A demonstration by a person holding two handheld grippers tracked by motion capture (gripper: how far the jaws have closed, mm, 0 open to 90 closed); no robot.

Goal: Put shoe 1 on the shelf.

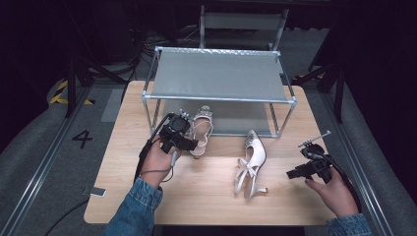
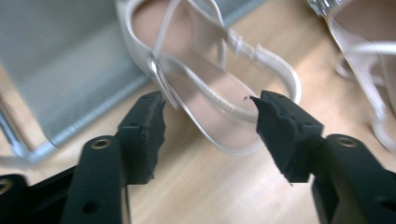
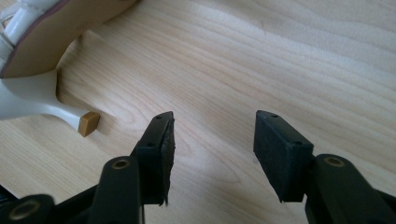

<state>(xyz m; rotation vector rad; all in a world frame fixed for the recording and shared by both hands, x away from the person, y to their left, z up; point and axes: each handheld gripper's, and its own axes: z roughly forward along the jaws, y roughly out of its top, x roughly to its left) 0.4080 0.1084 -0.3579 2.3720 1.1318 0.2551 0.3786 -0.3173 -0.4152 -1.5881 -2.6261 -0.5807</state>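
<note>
Between left tongs [image 2: 208, 122], seemingly untouched, sandal [image 2: 205, 88]

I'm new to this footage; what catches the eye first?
Two pale strappy heeled shoes on the wooden table: one beside the grey two-tier rack, one lying mid-table. The open left gripper hovers at the first shoe's heel end.

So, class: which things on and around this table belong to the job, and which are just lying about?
Job:
- white slingback heeled sandal at the left hand-held gripper
- second white heeled sandal
- grey metal-framed shoe rack

Lying about:
- floor cables
- small silver object
</note>
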